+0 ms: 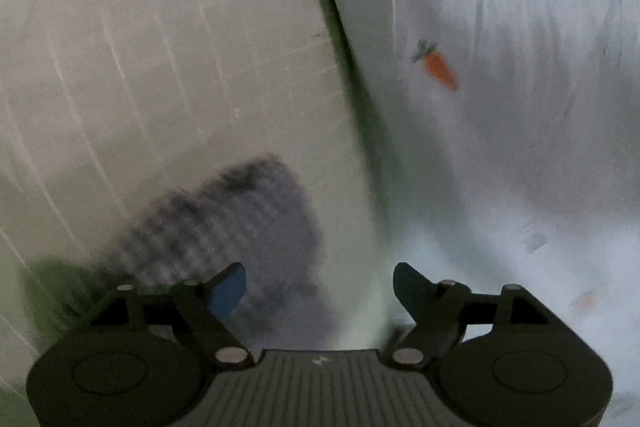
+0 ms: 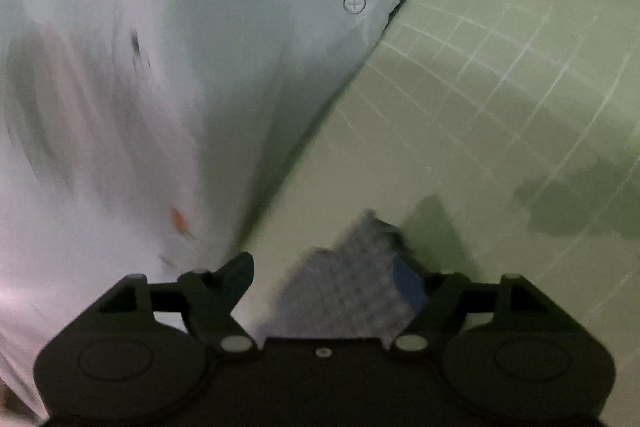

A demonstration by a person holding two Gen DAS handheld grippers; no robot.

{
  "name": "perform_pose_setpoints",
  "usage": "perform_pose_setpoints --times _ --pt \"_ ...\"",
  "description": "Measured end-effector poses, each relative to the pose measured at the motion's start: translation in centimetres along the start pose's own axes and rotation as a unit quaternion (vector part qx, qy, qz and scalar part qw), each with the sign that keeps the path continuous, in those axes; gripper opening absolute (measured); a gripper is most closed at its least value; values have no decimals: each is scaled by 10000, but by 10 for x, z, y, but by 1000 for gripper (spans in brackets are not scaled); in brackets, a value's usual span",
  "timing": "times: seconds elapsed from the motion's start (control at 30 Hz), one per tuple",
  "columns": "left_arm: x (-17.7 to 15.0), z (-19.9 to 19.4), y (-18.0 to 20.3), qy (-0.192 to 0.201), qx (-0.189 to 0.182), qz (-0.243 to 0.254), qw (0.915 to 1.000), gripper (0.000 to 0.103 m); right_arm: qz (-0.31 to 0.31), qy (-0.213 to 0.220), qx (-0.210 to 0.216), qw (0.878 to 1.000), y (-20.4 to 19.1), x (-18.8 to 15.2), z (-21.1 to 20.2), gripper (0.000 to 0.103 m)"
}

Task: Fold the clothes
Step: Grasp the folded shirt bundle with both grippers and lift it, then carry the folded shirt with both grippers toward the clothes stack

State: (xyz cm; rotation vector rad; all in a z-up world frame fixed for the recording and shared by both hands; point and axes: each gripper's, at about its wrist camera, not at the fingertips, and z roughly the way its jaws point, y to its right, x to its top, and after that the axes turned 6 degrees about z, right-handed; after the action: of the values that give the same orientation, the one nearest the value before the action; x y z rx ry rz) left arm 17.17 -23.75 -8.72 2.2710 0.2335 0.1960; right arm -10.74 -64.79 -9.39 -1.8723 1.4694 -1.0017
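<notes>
From my left gripper [image 1: 320,287], the garment [image 1: 500,87] lies ahead and to the right on the tabletop [image 1: 160,67], with a knitted patch [image 1: 240,227] just before my jaws, left of the garment's edge. From my right gripper [image 2: 332,283], the garment [image 2: 140,87] lies to the left, bare tabletop [image 2: 500,87] to the right, and a knitted piece [image 2: 348,291] sits between my jaws.

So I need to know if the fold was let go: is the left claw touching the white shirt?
Apart. The left wrist view shows the left claw open, only green mat between its fingers; the white shirt lies beside it.
</notes>
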Motion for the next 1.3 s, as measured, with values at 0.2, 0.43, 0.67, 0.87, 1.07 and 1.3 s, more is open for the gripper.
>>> perform_pose_setpoints --times 0.2,0.43,0.67,0.87,1.07,1.3 --pt "-33 17 0 -104 1133 2299 9665 83 -1243 -354 -720 9890 3 -31 17 83" --pt "-59 40 5 -271 1617 3885 9067 88 -2087 -651 -1021 9704 3 -48 37 92" --pt "-62 59 5 -370 1742 4336 8833 94 -2203 -886 -1141 9647 10 -52 60 99" --pt "-53 68 -13 -545 1346 3681 9184 95 -2327 -886 -1006 9633 3 -54 72 103" --pt "-56 72 -17 -388 974 3404 9344 98 -2193 -1010 -851 9667 -11 -62 91 103" --pt "-66 68 -22 -352 494 2726 9602 32 -2375 -1468 -729 9575 -33 -97 94 68"
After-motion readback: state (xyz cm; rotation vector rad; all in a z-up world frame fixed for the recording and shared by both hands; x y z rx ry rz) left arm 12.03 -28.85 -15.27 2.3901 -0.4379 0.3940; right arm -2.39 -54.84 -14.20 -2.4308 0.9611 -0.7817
